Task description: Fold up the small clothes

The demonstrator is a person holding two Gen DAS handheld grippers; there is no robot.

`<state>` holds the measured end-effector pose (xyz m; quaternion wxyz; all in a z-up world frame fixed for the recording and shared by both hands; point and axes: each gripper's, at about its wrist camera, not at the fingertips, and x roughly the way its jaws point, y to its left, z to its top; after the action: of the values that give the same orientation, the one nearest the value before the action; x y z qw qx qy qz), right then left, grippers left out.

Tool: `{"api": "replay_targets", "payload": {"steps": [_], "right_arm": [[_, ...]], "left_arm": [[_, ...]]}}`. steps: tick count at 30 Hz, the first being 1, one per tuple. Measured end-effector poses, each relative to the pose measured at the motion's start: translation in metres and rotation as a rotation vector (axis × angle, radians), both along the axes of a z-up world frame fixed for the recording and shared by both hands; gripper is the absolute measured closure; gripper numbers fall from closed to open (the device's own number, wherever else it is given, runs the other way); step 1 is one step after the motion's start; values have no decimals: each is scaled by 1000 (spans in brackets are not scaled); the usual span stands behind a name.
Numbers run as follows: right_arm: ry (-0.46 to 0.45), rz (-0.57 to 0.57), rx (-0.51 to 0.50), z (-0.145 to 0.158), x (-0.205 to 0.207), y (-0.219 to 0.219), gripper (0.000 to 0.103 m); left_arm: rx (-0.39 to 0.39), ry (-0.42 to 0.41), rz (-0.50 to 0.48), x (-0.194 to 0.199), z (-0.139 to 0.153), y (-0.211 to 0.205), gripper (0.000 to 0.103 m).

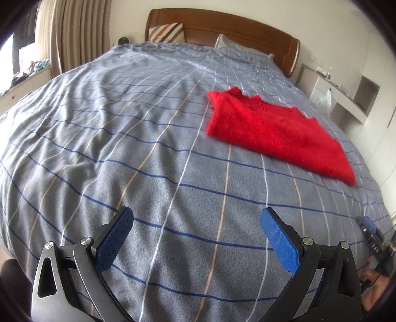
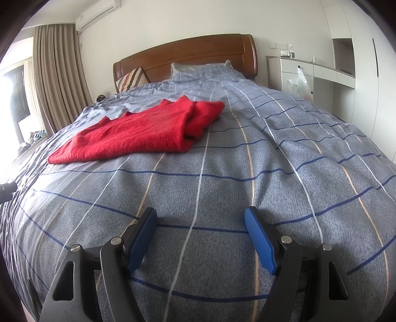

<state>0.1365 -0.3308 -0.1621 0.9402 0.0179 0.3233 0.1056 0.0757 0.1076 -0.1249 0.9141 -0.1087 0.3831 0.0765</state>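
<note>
While both grippers, left gripper (image 1: 196,237) and right gripper (image 2: 200,237), hover spread apart, one folded red sweater (image 1: 274,131) lies diagonally on the bedspread (image 1: 123,148), neckline toward the headboard (image 1: 222,24).

One red sweater (image 1: 274,131) lies folded on one bed, whose one checked grey-blue cover (image 1: 123,138) spreads across it. Two pillows sit at the one wooden headboard (image 2: 195,54): one striped cushion (image 2: 131,79) and one plain pillow (image 2: 188,67). Two grippers show, the left gripper (image 1: 196,230) and right gripper (image 2: 201,228), each with two blue-padded fingers spread apart. One air conditioner (image 2: 97,13) hangs on the wall.
</note>
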Motion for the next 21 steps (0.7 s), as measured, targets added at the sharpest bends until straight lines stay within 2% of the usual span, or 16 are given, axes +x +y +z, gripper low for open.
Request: {"api": "replay_targets", "payload": {"steps": [7, 10, 11, 12, 14, 18, 21], "right_arm": [[17, -2, -11, 1, 1, 1, 30], [109, 31, -73, 12, 12, 10, 24], [143, 62, -55, 20, 19, 11, 24], [167, 112, 8, 31, 27, 8, 24], [185, 155, 73, 53, 44, 3, 24], [225, 140, 130, 86, 105, -8, 24], [314, 84, 270, 80, 161, -22, 24]], "left_arm": [[11, -12, 0, -4, -1, 0, 1], [46, -21, -13, -8, -3, -1, 1], [57, -26, -14, -10, -4, -1, 1], [63, -32, -13, -11, -5, 0, 1], [48, -33, -10, -11, -8, 2, 1], [20, -27, -26, -8, -12, 1, 1], [44, -23, -38, -8, -14, -3, 1]]}}
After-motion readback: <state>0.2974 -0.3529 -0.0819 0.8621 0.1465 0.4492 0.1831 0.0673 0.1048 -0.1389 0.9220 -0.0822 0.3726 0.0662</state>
